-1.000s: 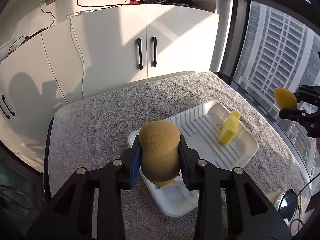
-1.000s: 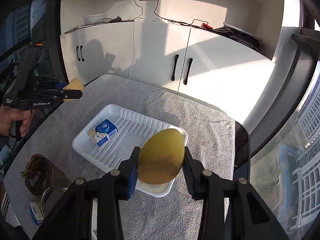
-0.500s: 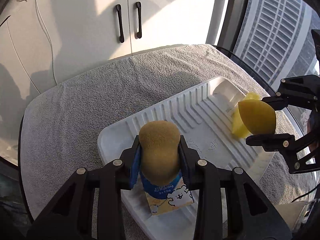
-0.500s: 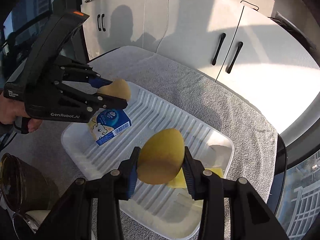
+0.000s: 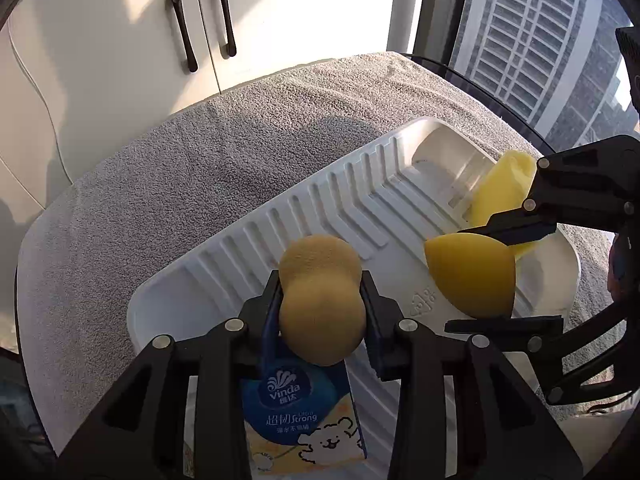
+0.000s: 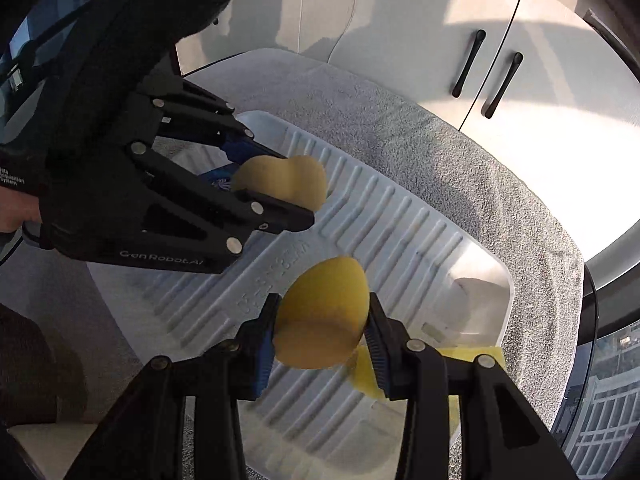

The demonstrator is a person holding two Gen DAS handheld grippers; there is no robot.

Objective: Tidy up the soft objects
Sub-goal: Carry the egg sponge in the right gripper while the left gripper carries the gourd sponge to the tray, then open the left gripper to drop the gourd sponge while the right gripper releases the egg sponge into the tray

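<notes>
Left claw [image 5: 322, 300] pinches a tan peanut-shaped sponge [image 5: 320, 300] above the tissue pack [image 5: 304, 420]; its jaws have just eased wider. Right claw [image 6: 320, 320] grips a yellow egg-shaped sponge [image 6: 324, 316] over the ribbed white tray [image 5: 224, 256], a yellow pad [image 5: 500, 192] beyond. Grey towel [image 5: 180, 176] covers the bench to the cabinet doors [image 5: 120, 40].

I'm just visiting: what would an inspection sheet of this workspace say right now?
Surface: grey towel under a ribbed white plastic tray.
Job's things: tan peanut-shaped sponge, yellow egg-shaped sponge, flat yellow sponge in the tray.
Clutter: blue tissue pack in the tray.
Grippers: left gripper shut on the tan sponge, jaws just easing open; right gripper shut on the egg sponge.
Cables: thin white cable on the cabinet.
Surroundings: white cabinet, window.
</notes>
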